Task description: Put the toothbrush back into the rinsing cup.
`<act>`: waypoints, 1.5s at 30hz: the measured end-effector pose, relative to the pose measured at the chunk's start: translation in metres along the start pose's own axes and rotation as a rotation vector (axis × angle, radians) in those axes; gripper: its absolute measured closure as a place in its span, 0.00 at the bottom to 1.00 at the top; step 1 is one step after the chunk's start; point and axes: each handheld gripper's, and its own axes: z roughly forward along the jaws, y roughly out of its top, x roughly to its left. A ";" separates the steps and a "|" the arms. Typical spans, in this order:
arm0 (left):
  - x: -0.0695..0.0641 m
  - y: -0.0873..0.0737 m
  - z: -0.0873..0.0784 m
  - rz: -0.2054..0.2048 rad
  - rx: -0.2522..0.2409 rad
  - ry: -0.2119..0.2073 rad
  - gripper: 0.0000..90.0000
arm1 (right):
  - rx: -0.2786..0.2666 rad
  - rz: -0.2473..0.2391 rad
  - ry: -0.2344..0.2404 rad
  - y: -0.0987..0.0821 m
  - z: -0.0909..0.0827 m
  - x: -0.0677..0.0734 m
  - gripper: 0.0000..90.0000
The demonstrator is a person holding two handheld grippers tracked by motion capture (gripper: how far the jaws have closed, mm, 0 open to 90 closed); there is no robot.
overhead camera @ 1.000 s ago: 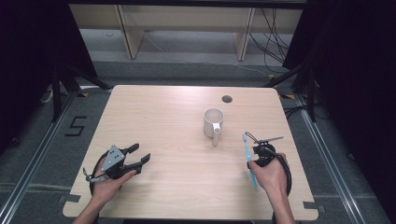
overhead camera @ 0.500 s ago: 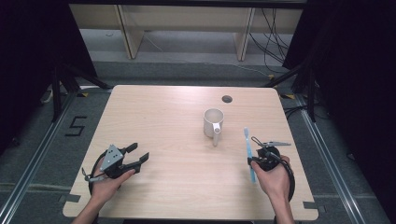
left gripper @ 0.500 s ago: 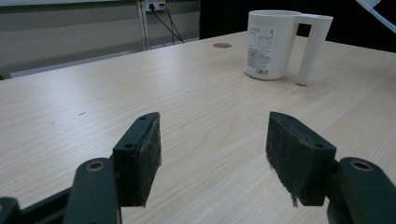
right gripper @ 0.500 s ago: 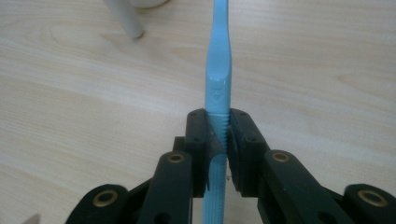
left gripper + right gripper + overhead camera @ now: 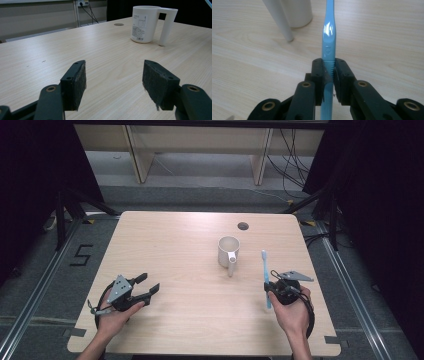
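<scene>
At the left of the high view, the left tongs (image 5: 148, 285) sit low over the near-left part of the counter (image 5: 180, 245), held in the person's left hand (image 5: 116, 316). Its 2 jaws stand wide apart with nothing between them; in the left gripper view the bare wood shows through the gap and the pads touch no object.

Toward the middle, slightly right, a white mug (image 5: 228, 251) stands upright on the counter, its handle turned toward the person's side. Behind it, near the far edge, is a small dark round hole (image 5: 243, 225).

At the right, the right tongs (image 5: 269, 289) are clamped tight on a light-blue toothbrush (image 5: 265, 270), gripped in the person's right hand (image 5: 292, 312). In the right gripper view the 2 pads press on either side of the handle (image 5: 329, 62), and the toothbrush runs forward past the jaws toward the mug (image 5: 297, 11). It lies just right of the mug, near it but apart.
</scene>
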 end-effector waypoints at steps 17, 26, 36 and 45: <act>0.000 0.000 0.000 -0.002 -0.002 0.001 0.39 | -0.205 -0.039 0.008 0.001 -0.002 0.004 0.88; 0.000 0.000 0.000 -0.002 -0.004 0.002 0.39 | -0.287 -0.056 0.002 -0.001 -0.001 0.006 0.88; -0.002 0.001 -0.001 -0.002 0.013 0.014 0.39 | -0.343 -0.061 0.012 -0.002 0.000 0.005 0.88; -0.002 0.000 0.001 -0.004 0.020 0.021 0.39 | -0.388 -0.040 0.034 -0.001 -0.001 0.004 0.88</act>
